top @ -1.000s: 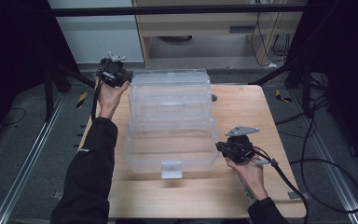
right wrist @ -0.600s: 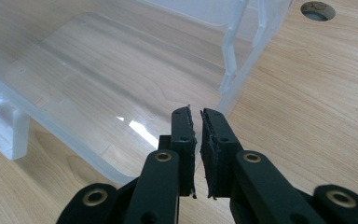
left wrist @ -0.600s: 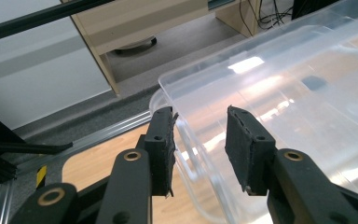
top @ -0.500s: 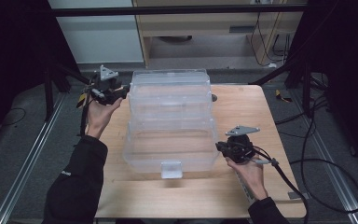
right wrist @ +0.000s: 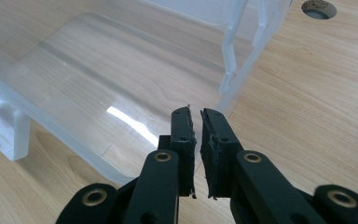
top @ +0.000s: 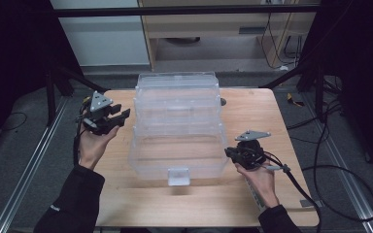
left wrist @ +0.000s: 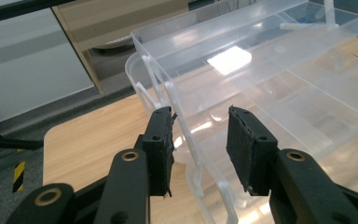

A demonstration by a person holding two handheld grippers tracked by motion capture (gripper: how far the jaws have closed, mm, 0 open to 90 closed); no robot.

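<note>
No writing is readable on the clear plastic box (top: 177, 127). At its left wall, the left gripper (top: 119, 116) has just been spreading its jaws, nothing pinched; at the table's right side, the right gripper (right wrist: 195, 122) pinches the box's lowest rim.

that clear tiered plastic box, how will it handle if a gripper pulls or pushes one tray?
The clear tiered organiser box looks empty and thin-walled, so probably light and apt to slide on the wooden table. Its glossy walls may be slippery. The right gripper pinches the bottom tray's wall edge, likely steadying it; the slim hinge arms may flex.

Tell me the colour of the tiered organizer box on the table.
Clear, colourless plastic: the organizer box lets the wood show through, best in the high view.
</note>
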